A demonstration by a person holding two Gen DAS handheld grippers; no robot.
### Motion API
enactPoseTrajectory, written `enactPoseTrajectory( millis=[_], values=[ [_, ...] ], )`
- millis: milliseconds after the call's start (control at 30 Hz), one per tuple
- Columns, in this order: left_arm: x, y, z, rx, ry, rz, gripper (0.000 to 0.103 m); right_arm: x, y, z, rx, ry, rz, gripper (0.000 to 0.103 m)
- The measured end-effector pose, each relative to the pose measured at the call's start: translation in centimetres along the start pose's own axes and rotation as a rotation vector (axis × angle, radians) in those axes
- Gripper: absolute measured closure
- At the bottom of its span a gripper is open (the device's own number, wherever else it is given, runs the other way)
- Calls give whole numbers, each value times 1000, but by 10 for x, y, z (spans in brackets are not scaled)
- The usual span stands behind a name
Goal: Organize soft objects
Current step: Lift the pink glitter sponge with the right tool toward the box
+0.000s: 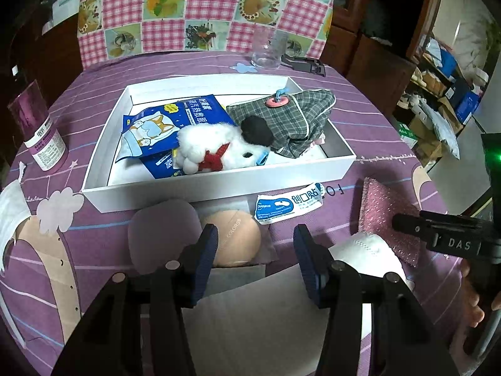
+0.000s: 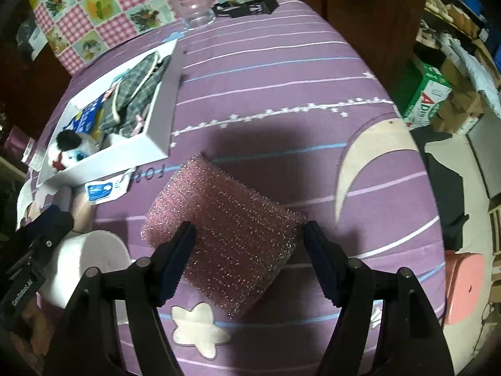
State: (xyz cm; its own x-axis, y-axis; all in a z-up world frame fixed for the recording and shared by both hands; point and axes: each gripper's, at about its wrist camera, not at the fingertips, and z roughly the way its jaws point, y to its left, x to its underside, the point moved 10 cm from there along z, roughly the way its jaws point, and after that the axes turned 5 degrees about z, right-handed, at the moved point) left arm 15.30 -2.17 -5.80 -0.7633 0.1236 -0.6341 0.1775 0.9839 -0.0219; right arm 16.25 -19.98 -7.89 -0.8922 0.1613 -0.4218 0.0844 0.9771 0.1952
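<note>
While the pink glittery sponge (image 2: pixel 224 235) is lying flat on the purple-clothed counter (image 2: pixel 281 100), bare cloth is stretching toward 12 o'clock, the white box (image 2: pixel 162 94) sitting at 10. The right gripper (image 2: pixel 249 238) fingers are spreading wide around it; the left gripper (image 1: pixel 255 238) is hovering wide over a beige pad (image 1: pixel 235 235).
</note>
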Motion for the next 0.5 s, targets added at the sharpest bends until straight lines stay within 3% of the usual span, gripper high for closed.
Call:
enactPoseTrajectory(
  millis=[333,500],
  values=[
    [0,0,-1,-4,0,2,50,3,15,5,1,-19,-69,31],
    [0,0,-1,-5,0,3,50,5,23,5,-5,-41,-109,43]
  ],
)
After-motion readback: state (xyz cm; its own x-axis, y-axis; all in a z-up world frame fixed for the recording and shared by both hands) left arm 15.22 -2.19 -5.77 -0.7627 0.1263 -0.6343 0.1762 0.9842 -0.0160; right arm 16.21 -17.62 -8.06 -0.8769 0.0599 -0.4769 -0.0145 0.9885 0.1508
